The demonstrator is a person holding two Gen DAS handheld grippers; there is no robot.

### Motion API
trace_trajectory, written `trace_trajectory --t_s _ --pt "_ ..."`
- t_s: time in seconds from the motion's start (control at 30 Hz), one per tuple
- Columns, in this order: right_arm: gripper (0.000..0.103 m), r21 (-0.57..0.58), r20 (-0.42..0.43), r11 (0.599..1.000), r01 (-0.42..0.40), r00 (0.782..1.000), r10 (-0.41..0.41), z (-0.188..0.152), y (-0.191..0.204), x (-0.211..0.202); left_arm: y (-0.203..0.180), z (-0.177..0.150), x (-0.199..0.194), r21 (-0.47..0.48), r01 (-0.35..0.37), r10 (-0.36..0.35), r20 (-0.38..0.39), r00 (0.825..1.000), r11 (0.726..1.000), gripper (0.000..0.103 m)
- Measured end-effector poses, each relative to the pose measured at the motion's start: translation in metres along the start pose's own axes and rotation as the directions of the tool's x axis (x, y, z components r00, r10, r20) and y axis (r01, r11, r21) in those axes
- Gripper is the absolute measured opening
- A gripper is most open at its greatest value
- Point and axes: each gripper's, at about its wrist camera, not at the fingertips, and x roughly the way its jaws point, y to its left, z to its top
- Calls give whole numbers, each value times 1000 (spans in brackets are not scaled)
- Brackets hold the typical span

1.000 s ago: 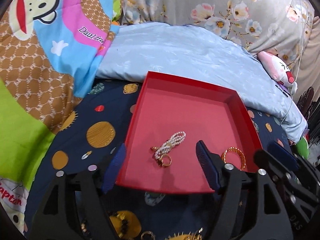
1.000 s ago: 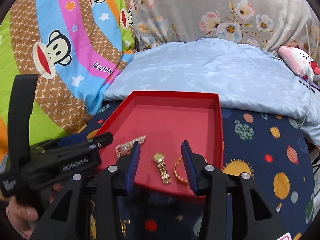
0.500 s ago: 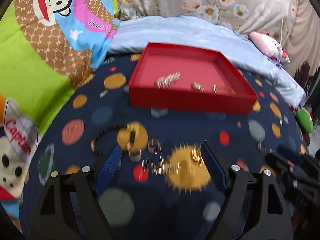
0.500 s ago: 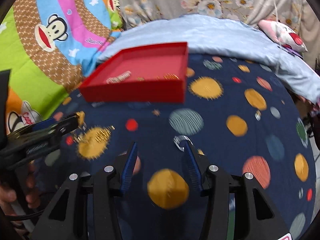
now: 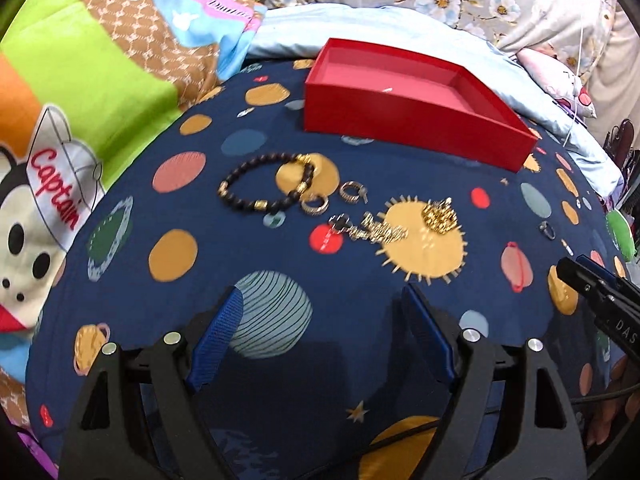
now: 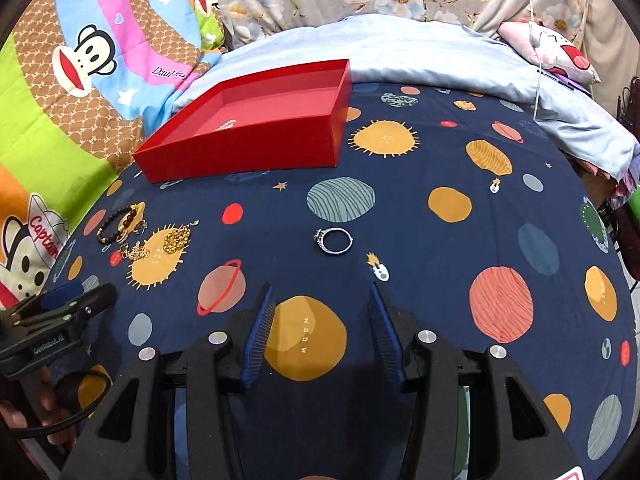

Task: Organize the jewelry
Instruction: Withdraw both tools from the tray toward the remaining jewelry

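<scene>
Right gripper (image 6: 320, 292) and left gripper (image 5: 320, 296): found both released, holding nothing. Spotted silver ring (image 6: 334, 241) lying flat on the bedspread (image 6: 440, 264) at twelve o'clock, near the right fingertips, with the red box (image 6: 240, 148) well beyond at eleven. Judged it light, rigid, slippery and thin; best pinched across the band, away from its small stone setting.

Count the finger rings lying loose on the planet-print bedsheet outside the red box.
3. Two gold rings sit beside the black beaded bracelet; one silver ring lies alone ahead of the right claw. Others may hide in the gold chain pile.
</scene>
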Motion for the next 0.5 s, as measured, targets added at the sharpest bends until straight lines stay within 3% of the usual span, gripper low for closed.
trace_trajectory --t_s 0.23,0.5 --pt "48 4 -15 1000 8 1000 -8 0 -1 3 3 -1 -2 -1 -12 12 20 1000 1000 79" --pt "48 -3 -23 1000 15 1000 -15 -1 1 5 42 37 7 -138 -5 10 32 999 990 79"
